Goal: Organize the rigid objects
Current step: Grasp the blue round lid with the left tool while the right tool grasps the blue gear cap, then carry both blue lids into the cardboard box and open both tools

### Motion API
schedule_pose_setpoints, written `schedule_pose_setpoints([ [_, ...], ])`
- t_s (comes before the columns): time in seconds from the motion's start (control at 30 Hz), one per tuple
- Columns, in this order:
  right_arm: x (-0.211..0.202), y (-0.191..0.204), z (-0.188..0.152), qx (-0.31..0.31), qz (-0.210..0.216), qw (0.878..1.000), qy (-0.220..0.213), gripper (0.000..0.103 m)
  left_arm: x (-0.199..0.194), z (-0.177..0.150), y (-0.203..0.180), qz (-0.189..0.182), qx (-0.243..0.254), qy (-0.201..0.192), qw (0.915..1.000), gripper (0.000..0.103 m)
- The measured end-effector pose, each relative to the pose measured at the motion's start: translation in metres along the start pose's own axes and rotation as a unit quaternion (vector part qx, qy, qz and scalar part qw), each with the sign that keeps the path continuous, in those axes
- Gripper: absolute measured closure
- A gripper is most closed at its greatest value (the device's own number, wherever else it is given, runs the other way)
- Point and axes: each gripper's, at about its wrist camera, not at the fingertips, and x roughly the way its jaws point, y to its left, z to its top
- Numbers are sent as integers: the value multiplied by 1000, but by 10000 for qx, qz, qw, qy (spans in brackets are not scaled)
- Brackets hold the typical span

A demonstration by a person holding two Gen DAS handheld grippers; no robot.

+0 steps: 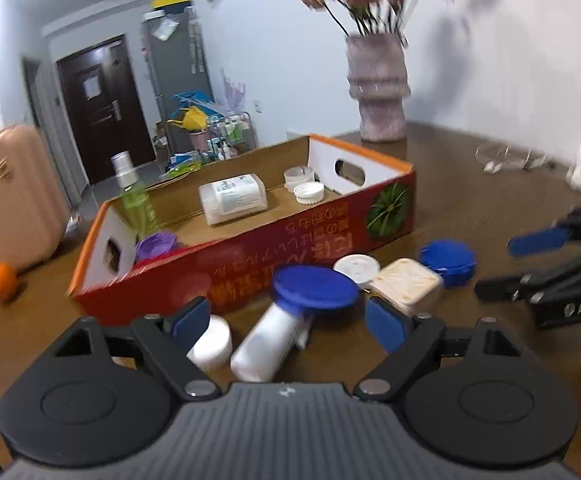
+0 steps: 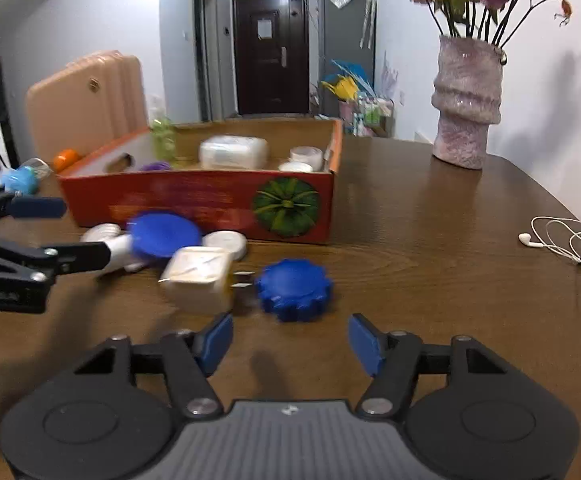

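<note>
The left gripper [image 1: 288,322] and right gripper [image 2: 290,344] look alike: black linkage arms with silver pivot screws, blue pads on the fingers [image 2: 364,344], round black housings and a ribbed grey centre plate. White lettering marks the right gripper's side.

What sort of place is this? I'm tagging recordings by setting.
Most likely a lived-in flat: a wooden table against a white wall, a vase of flowers, a dark front door, and a suitcase nearby.

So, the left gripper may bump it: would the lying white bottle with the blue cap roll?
Probably: the white bottle lies on its rounded side. Its wider blue cap would likely steer it in an arc. The smooth plastic may slip.
</note>
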Motion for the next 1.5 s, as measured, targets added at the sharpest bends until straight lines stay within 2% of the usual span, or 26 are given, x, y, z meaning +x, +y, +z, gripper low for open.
schedule_pose_setpoints([
  [0.13,31,-8,8,8,48,9997,219,42,44,8,-3,-142,350,160,9992,19],
  [0.23,42,-10,14,-23,124,9998,174,42,62,10,-5,-308,472,281,9980,19],
  [0.3,47,-10,18,-23,130,9998,159,43,69,11,-7,-321,533,347,9975,21],
  [0.4,51,-7,19,-113,114,9998,129,51,80,12,-5,-428,549,451,9966,34],
  [0.47,50,-7,19,-100,130,9998,107,51,84,11,-4,-494,498,525,9961,35],
  [0.57,47,-11,20,28,149,9999,40,51,78,10,-6,-364,523,466,9969,36],
  [0.73,18,-10,19,103,32,9996,-244,52,41,20,3,-135,185,165,9996,36],
  [0.93,-28,9,5,15,143,9993,-347,52,-40,9,24,-89,-777,-203,9967,36],
  [1.1,-59,42,-18,-153,510,9981,-294,51,-73,-25,33,20,-1670,156,9858,36],
  [1.23,-77,70,-36,-360,731,9965,-179,51,-100,-47,32,56,-1794,185,9836,36],
  [1.5,-106,97,-48,-504,793,9951,-295,51,-143,-69,35,98,-1879,23,9821,36],
])
